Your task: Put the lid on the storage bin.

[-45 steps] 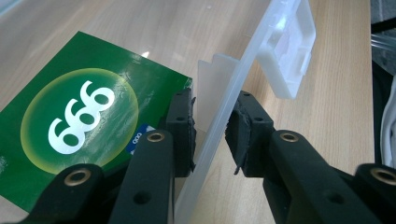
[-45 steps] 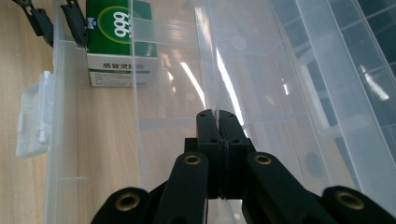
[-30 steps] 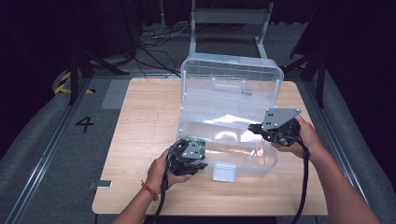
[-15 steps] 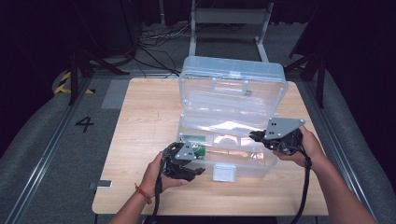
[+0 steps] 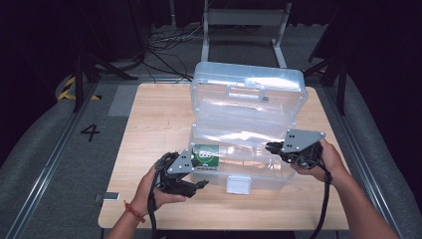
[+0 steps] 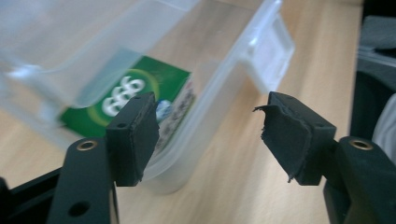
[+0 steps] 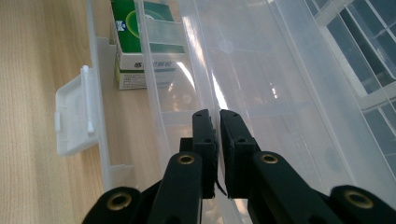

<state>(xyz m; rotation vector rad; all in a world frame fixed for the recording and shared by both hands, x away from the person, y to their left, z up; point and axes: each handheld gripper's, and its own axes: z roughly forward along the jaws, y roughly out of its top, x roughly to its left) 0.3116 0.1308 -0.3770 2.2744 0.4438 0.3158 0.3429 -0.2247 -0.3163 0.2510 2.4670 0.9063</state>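
Clear plastic storage box (image 5: 249,154) open near the middle of the wooden table (image 5: 149,129), lid (image 5: 249,92) tipped up and back on its far hinge, white latch tab (image 5: 238,184) hanging off the front wall toward the person. Green carton with white lettering (image 5: 206,155) lying flat inside, tucked in the front left corner of the box, label up. Right gripper (image 5: 272,147) reaching in over the right end of the box, fingers (image 7: 208,135) drawn nearly together along the edge of a clear wall; a slim gap between the pads, and hard to say whether the thin plastic sits pinched there or just beside, though probably placed so to steady the box against sliding. Left gripper (image 5: 201,184) low on the table just outside the front left corner, fingers (image 6: 135,135) spread wide and holding nothing, carton seen through the wall between them, latch tab off to their right; likely parked clear of the box after letting go, or lined up for a fresh approach. Against the frame of a second ago: left gripper then up at the box's front left rim close by the carton, now pulled back toward the person and down onto the table; right gripper shifted slightly nearer the person along the right end; box, lid and carton unmoved.
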